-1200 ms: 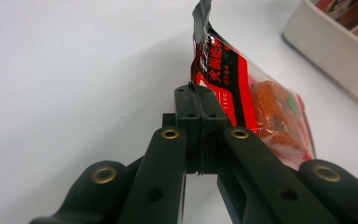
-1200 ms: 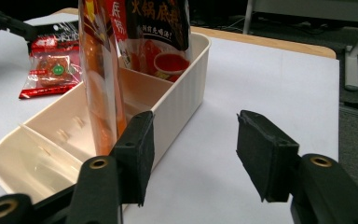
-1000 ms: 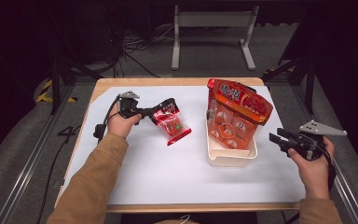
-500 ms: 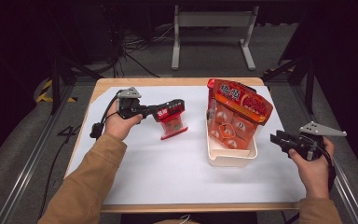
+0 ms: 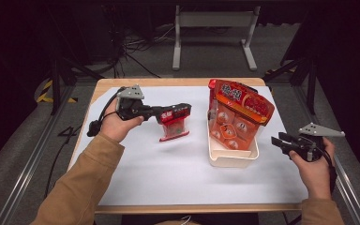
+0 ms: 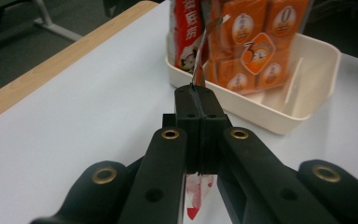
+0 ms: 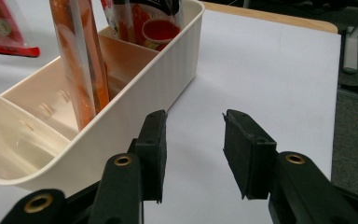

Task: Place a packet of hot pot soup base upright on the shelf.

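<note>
My left gripper (image 5: 183, 112) is shut on the top edge of a small red snack packet (image 5: 172, 127), which hangs above the white table cover, left of the cream bin (image 5: 232, 160). In the left gripper view the jaws (image 6: 198, 93) are pressed together, with the thin packet edge (image 6: 201, 56) sticking out past them. My right gripper (image 5: 277, 140) hovers just right of the bin. Its jaws (image 7: 193, 121) stand apart beside the bin wall (image 7: 135, 93); they have just been opening and have nothing between them.
The bin holds an upright orange multi-pack (image 5: 234, 126) and a large red bag (image 5: 241, 97) leaning at its far end. White cover (image 5: 159, 173) spreads over the wooden table. A metal stand (image 5: 213, 37) is on the floor beyond.
The left gripper has risen and shifted toward the bin, lifting the red packet off the table so it hangs from the jaws. The right hand has stayed put.
</note>
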### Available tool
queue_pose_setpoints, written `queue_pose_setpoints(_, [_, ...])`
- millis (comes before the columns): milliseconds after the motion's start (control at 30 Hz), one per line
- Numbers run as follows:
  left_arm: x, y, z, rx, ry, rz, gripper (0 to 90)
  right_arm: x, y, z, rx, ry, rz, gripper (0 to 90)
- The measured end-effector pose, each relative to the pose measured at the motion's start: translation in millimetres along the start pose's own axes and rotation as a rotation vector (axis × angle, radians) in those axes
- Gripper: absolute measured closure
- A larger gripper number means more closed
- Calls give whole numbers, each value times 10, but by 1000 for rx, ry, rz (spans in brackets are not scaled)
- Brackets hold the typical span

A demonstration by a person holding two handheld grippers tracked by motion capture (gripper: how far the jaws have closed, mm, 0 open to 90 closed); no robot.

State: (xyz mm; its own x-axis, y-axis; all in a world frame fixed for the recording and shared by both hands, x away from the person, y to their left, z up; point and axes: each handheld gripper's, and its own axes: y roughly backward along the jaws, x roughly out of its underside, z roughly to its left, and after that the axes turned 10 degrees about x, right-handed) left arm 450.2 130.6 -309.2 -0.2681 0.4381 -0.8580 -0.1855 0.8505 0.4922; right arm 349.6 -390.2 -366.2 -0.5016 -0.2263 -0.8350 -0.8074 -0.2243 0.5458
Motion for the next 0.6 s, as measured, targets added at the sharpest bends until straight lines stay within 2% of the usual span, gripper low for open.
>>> queue_pose_setpoints(167, [-105,32,-124,21,-40,11,900,29,-61,-11,-33,-7,30,564])
queue_pose_setpoints(333, [-173,74,-189,34,-56,7,900,51,-95,-10,-33,3,39,579])
queue_pose_setpoints(467, [-234,114,-249,61,-65,0,900,66,-107,-19,-37,0,39,580])
queue_pose_setpoints(600, [-296,121,-320,81,-88,-1,900,89,-151,-22,-45,9,48,550])
